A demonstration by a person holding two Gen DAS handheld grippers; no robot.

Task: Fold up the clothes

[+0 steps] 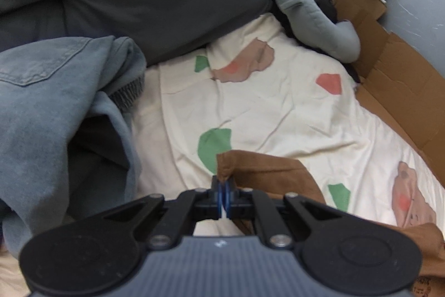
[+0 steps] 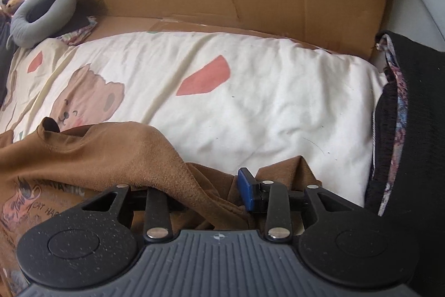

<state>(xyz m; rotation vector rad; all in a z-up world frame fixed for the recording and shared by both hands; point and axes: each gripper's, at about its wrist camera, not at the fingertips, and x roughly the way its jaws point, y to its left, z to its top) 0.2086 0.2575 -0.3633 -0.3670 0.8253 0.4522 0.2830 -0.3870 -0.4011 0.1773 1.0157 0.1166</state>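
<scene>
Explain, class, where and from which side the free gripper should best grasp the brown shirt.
Probably the loose hem edge of the brown shirt bunched before the right gripper, approached straight ahead with its spread jaws. The left gripper already pinches one corner.

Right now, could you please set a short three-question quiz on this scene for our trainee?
1. True or false: the left claw is shut on the brown shirt.
2. What animal is printed on the sheet?
3. In the left wrist view, the jeans lie: A) left of the claw, B) right of it.

Key: 1 true; 2 bear; 3 A.
</scene>
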